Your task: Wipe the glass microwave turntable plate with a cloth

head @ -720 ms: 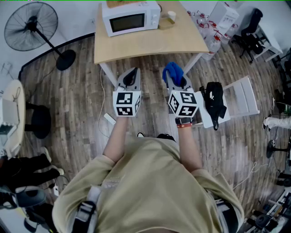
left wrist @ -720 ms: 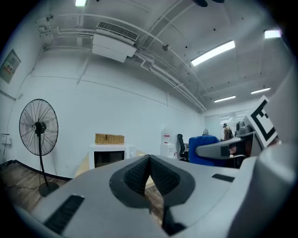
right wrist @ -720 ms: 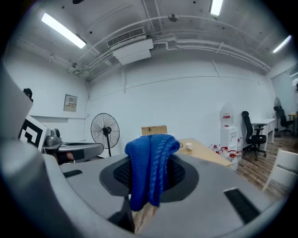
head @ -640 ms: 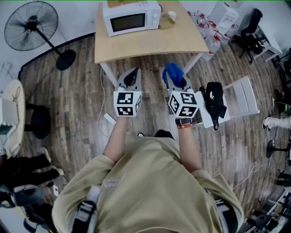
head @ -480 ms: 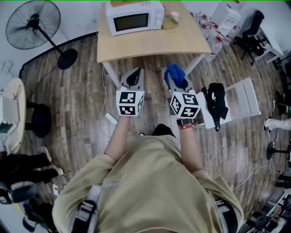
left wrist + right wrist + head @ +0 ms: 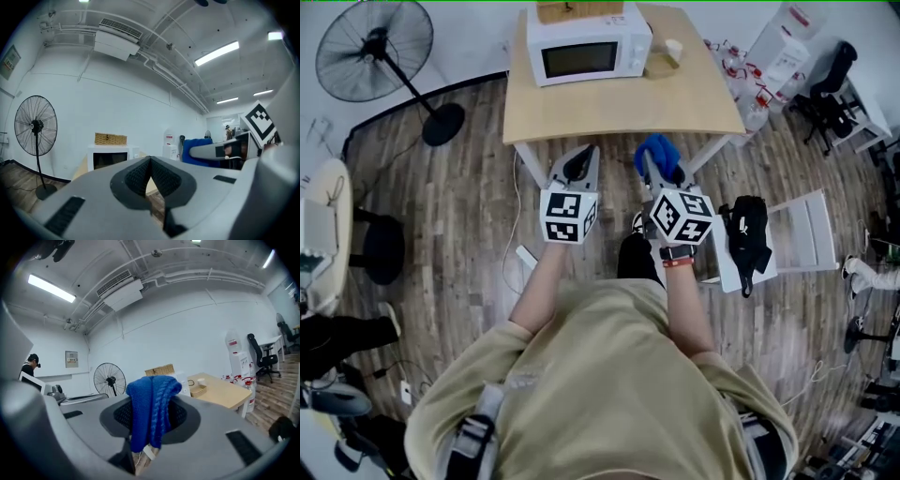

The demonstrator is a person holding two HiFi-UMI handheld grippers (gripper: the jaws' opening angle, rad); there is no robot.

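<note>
Nearest the person, the left hand-held gripper (image 6: pixel 150 163) is clenched on nothing and the right hand-held gripper (image 6: pixel 664 172) grasps a bunched blue knitted cloth (image 6: pixel 657 152), both just short of the pale wooden desk (image 6: pixel 619 105) bearing a white microwave (image 6: pixel 589 42) at its far edge.

No readable text anywhere, wall notice (image 6: pixel 71 359) too small to make out

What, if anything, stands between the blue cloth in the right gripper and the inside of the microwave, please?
The microwave has its door shut, hiding the inside. The right gripper, shut on the blue cloth, is short of the table.
</note>
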